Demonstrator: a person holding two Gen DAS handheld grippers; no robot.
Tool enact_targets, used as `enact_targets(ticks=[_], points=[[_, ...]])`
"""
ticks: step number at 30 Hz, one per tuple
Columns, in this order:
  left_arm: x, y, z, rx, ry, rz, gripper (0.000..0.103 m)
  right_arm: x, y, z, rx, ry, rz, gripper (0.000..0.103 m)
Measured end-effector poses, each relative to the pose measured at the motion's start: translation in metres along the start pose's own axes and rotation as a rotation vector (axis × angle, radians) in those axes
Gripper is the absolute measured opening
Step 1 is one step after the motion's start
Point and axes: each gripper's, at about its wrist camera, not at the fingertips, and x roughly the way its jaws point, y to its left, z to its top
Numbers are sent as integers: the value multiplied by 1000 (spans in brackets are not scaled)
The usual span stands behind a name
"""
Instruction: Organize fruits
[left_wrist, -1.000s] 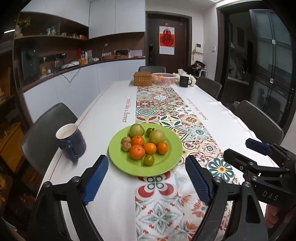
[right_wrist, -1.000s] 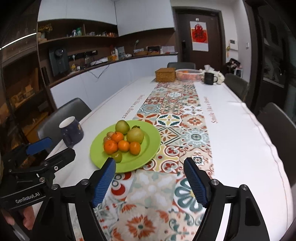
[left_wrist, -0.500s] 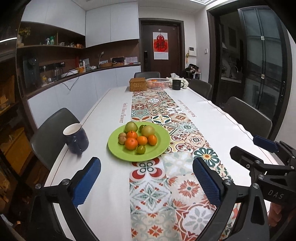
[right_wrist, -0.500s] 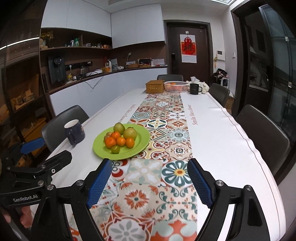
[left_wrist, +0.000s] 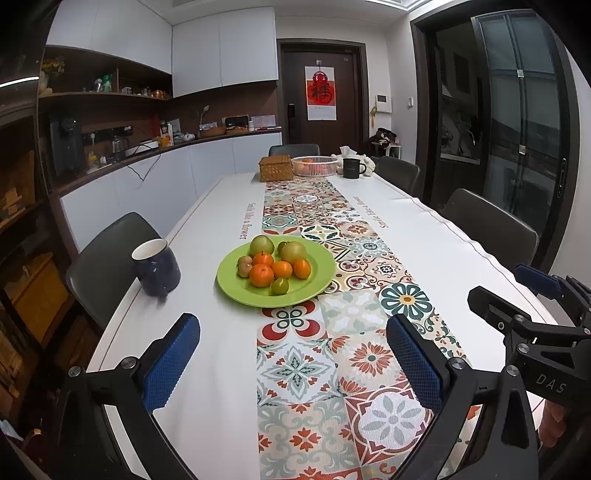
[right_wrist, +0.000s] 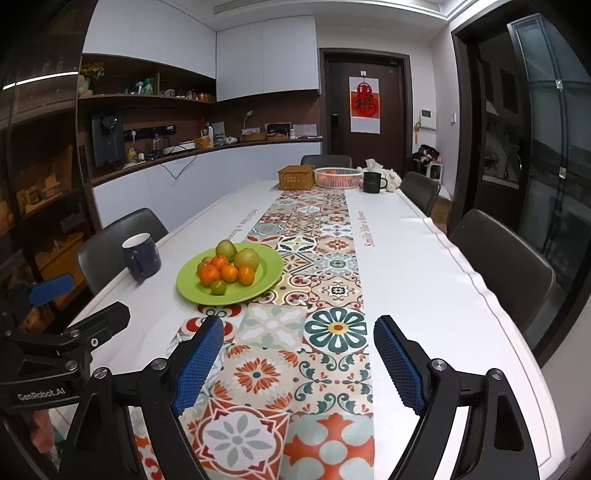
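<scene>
In the left wrist view the left gripper (left_wrist: 293, 363) has just been opening and stands wide, nothing between its blue pads; the green plate (left_wrist: 317, 286) of fruits (left_wrist: 275, 264) sits at 12 o'clock, a navy mug (left_wrist: 157, 267) at 10. In the right wrist view the right gripper (right_wrist: 299, 363), having just widened, gapes empty; the plate (right_wrist: 269, 273) lies at 11 o'clock.

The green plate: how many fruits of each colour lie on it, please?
Orange fruits: 4
Large yellow-green fruits: 2
Small green fruits: 2 (one partly hidden behind the large ones)
Small brownish fruits: 2
Total: 10
</scene>
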Motion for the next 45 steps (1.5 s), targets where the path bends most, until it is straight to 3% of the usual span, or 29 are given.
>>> enact_targets(ticks=[45], points=[[-2, 2, -4, -14, 2, 23, 103, -1, 3, -5, -4, 8, 10, 84]])
